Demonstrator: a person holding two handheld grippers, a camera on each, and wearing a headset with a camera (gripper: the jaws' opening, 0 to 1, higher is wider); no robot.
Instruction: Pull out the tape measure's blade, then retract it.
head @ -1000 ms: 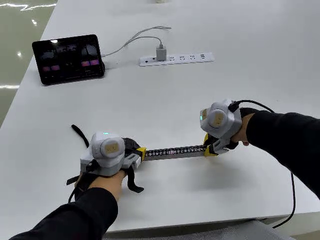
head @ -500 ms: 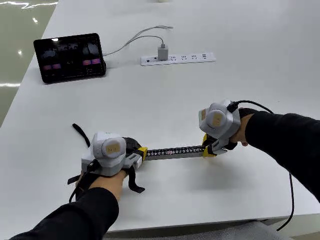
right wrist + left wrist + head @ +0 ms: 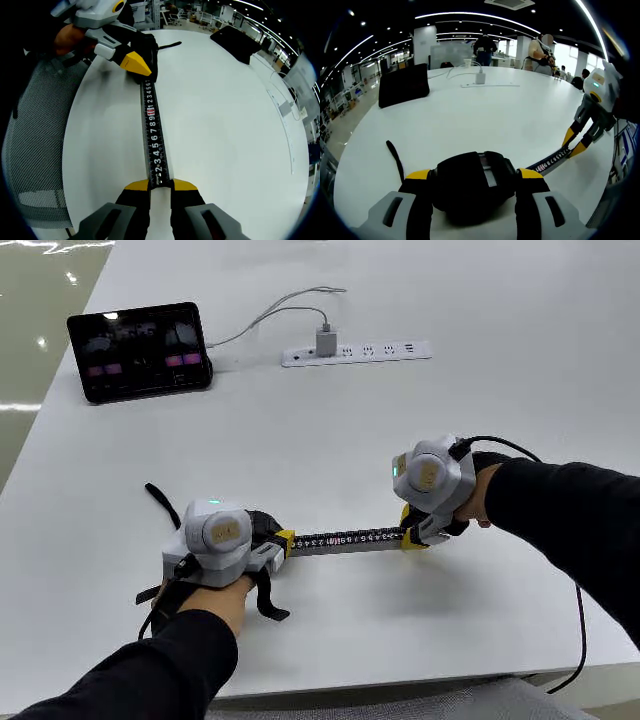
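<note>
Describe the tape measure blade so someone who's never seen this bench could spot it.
On the big white table, near its front edge, find the left claw gripping the black case. The blade is the thin dark strip with pale numerals running from that case to the right claw, unlike the white power strip far behind.

the right gripper (image 3: 412,538) is easing in toward the left gripper (image 3: 283,542), pinching the blade (image 3: 345,539) by its tip. the exposed blade is getting slightly shorter, sliding back into the case (image 3: 470,185).
</note>
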